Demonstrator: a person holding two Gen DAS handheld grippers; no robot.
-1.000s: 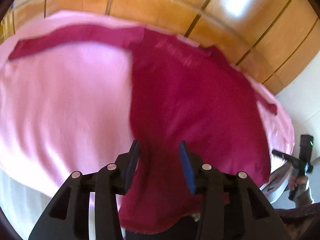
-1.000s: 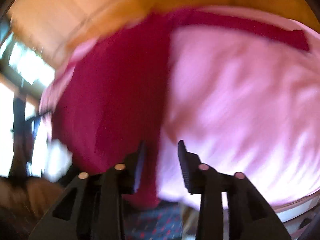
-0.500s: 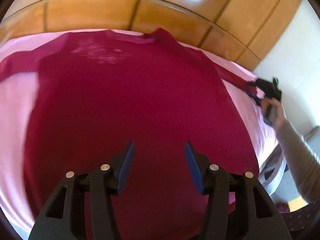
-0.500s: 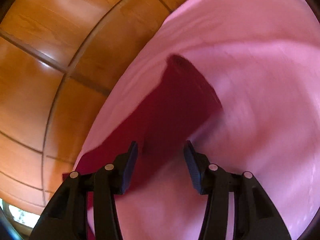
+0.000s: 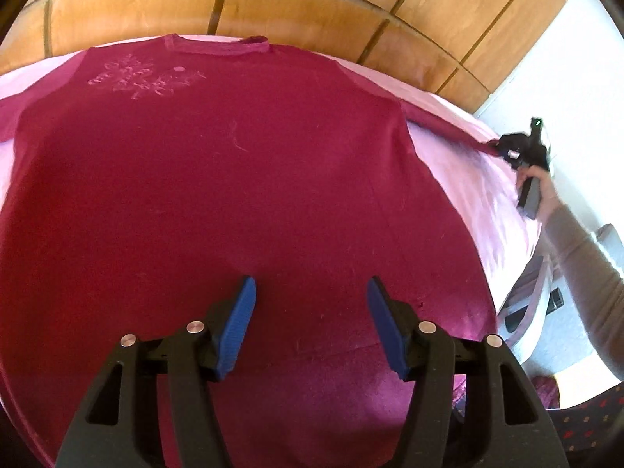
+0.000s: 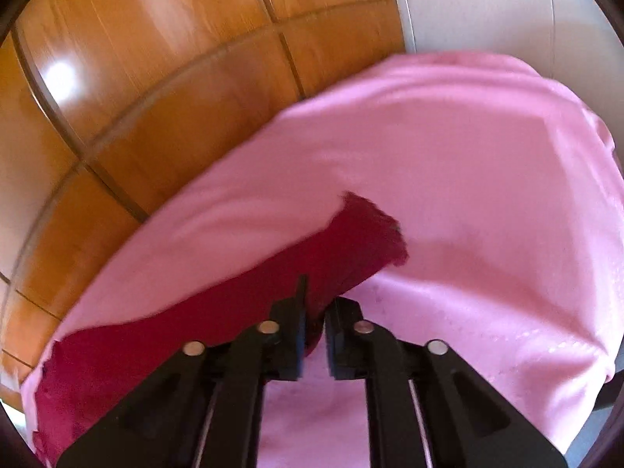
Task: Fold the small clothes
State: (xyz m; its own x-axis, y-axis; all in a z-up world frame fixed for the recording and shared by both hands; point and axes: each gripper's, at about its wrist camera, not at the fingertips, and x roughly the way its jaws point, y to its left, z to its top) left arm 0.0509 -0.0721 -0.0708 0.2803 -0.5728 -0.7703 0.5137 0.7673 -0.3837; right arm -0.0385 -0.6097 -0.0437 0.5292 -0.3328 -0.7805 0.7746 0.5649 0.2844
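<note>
A dark red long-sleeved shirt (image 5: 218,195) lies flat, back up, on a pink sheet (image 5: 487,163), collar toward the wooden wall. My left gripper (image 5: 310,312) is open and empty, hovering over the shirt's lower middle near the hem. My right gripper (image 6: 314,312) is shut on the shirt's right sleeve (image 6: 351,245) a little back from the cuff, low on the sheet (image 6: 487,195). In the left wrist view the right gripper (image 5: 522,148) sits at the end of the stretched-out sleeve, far right.
A wooden panelled wall (image 5: 273,7) runs behind the bed. A white wall (image 5: 565,58) stands at the right. The bed's right edge drops off by the person's arm (image 5: 577,257), with dark items on the floor below.
The left gripper has shifted to centre over the shirt and stayed open. The right gripper travelled along the sleeve to its end and closed on it.
</note>
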